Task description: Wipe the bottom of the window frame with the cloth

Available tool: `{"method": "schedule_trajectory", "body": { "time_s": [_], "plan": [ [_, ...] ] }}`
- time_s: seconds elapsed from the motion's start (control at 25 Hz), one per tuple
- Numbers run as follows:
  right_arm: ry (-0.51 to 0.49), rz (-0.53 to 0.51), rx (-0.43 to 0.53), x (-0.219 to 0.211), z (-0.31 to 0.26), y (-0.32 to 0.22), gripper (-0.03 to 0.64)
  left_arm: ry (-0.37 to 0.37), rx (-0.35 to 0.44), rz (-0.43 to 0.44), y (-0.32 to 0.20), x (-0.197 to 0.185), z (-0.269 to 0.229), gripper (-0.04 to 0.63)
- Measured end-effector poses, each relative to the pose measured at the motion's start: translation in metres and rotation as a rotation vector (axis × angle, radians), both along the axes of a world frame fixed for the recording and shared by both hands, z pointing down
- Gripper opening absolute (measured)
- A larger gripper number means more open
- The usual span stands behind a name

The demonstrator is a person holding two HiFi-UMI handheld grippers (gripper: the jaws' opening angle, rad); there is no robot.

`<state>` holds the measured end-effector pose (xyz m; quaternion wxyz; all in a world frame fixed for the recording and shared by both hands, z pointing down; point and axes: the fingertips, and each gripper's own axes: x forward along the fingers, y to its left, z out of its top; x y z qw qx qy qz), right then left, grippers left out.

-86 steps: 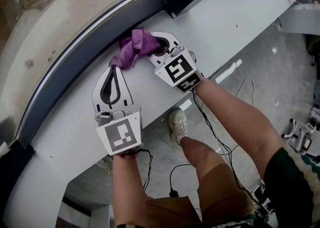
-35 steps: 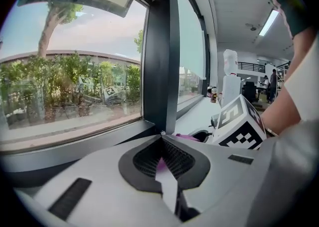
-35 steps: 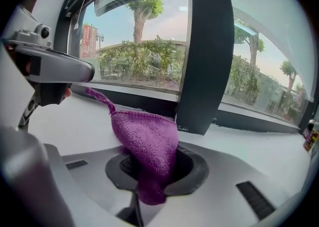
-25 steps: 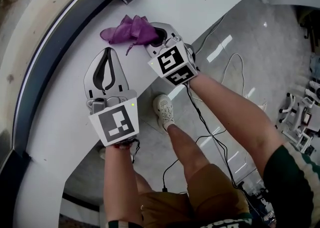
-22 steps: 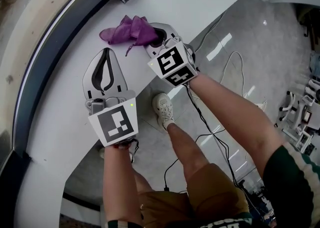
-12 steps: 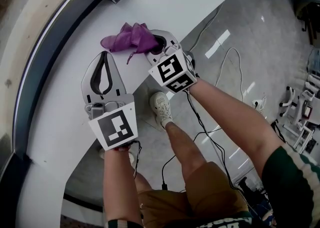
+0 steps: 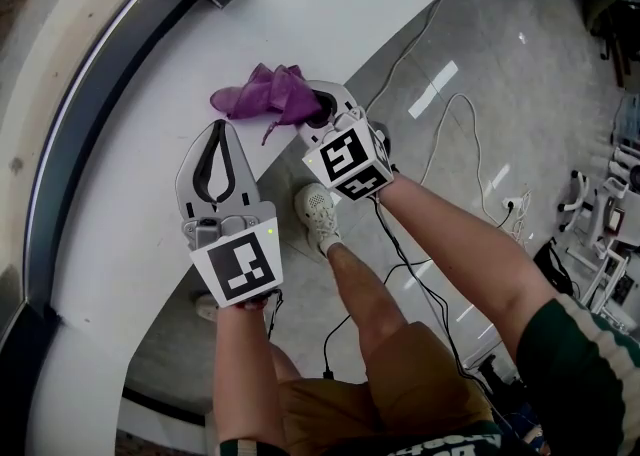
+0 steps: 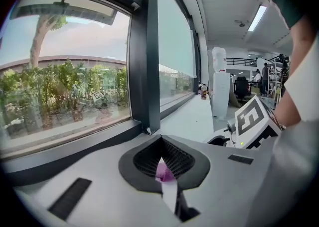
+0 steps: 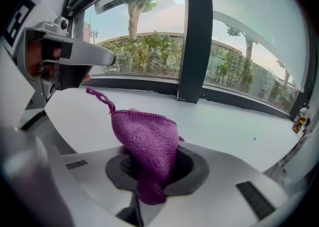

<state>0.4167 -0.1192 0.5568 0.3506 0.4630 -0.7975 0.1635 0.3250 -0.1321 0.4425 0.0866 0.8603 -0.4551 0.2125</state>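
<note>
Cloth (image 7: 268, 99) lies bunched on the white sill (image 7: 120, 234), clamped in the jaws of our right gripper (image 7: 318, 106); our left gripper (image 7: 217, 139) is closed on nothing. We should carry it to the dark frame base (image 7: 90, 124), press it flat, and drag steadily along.

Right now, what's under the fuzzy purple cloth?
The purple knitted cloth sits over the smooth white window sill, with one end pinched in the right gripper. The patch of sill directly beneath the cloth is covered.
</note>
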Motion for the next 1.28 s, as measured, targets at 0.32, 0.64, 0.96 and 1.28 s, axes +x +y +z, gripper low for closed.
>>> {"method": "schedule_trajectory", "body": {
  "time_s": [0.32,0.64,0.96,1.28],
  "plan": [
    [-0.01,0.012,-0.021,0.002,0.001,0.026,0.084,0.018,-0.017,-0.001,0.021,0.007,-0.003,0.006],
    [0.001,0.001,-0.024,0.005,0.002,0.042,0.084,0.026,-0.053,-0.017,0.038,0.009,0.002,0.006],
    [-0.02,0.034,-0.026,0.0,0.001,0.043,0.084,0.025,-0.059,-0.013,0.047,0.005,0.001,0.006],
    [-0.048,-0.014,-0.005,-0.038,0.0,0.054,0.084,0.022,-0.058,-0.035,0.056,-0.03,0.003,0.006]
  ]
}}
